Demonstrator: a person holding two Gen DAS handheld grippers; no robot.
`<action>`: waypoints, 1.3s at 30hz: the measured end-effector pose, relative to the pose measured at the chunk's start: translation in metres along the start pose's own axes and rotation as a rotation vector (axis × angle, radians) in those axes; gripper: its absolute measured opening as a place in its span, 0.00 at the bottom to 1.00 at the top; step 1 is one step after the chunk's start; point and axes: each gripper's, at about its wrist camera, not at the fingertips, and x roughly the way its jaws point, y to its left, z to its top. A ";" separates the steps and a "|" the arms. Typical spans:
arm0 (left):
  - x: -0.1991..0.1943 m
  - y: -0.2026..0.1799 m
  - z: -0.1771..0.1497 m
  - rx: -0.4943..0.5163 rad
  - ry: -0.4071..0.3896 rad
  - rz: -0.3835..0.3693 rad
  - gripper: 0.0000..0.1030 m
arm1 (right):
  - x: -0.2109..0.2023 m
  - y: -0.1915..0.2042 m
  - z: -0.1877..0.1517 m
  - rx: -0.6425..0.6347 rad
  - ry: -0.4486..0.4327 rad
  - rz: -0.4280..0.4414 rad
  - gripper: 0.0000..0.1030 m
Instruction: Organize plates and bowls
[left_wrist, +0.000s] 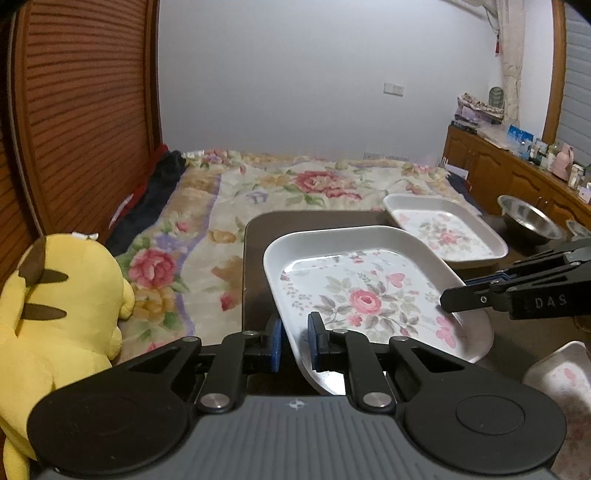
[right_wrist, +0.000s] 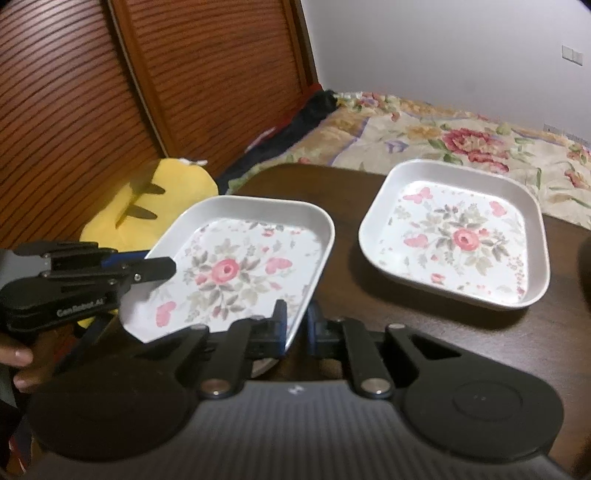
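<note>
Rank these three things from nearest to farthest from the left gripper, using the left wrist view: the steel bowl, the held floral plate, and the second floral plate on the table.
1. Held floral plate: its near rim is pinched in the left gripper.
2. Second floral plate: behind it, toward the right, on the table.
3. Steel bowl: far right.

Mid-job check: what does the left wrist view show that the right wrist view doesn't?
Only the left wrist view shows the round steel bowl and the wooden sideboard on the right. Only the right wrist view shows the hand holding the left tongs. Both show the lifted square floral plate, gripped on opposite rims by the left tongs and the right tongs, a second floral plate, and the yellow plush toy.
</note>
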 end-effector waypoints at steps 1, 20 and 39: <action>-0.004 -0.002 0.001 0.004 -0.006 0.000 0.15 | -0.005 0.000 0.001 0.001 -0.008 0.005 0.12; -0.067 -0.075 0.017 0.114 -0.045 0.004 0.15 | -0.090 -0.024 -0.003 0.010 -0.125 0.005 0.11; -0.109 -0.129 0.003 0.170 -0.040 -0.032 0.17 | -0.151 -0.044 -0.037 0.046 -0.194 -0.007 0.11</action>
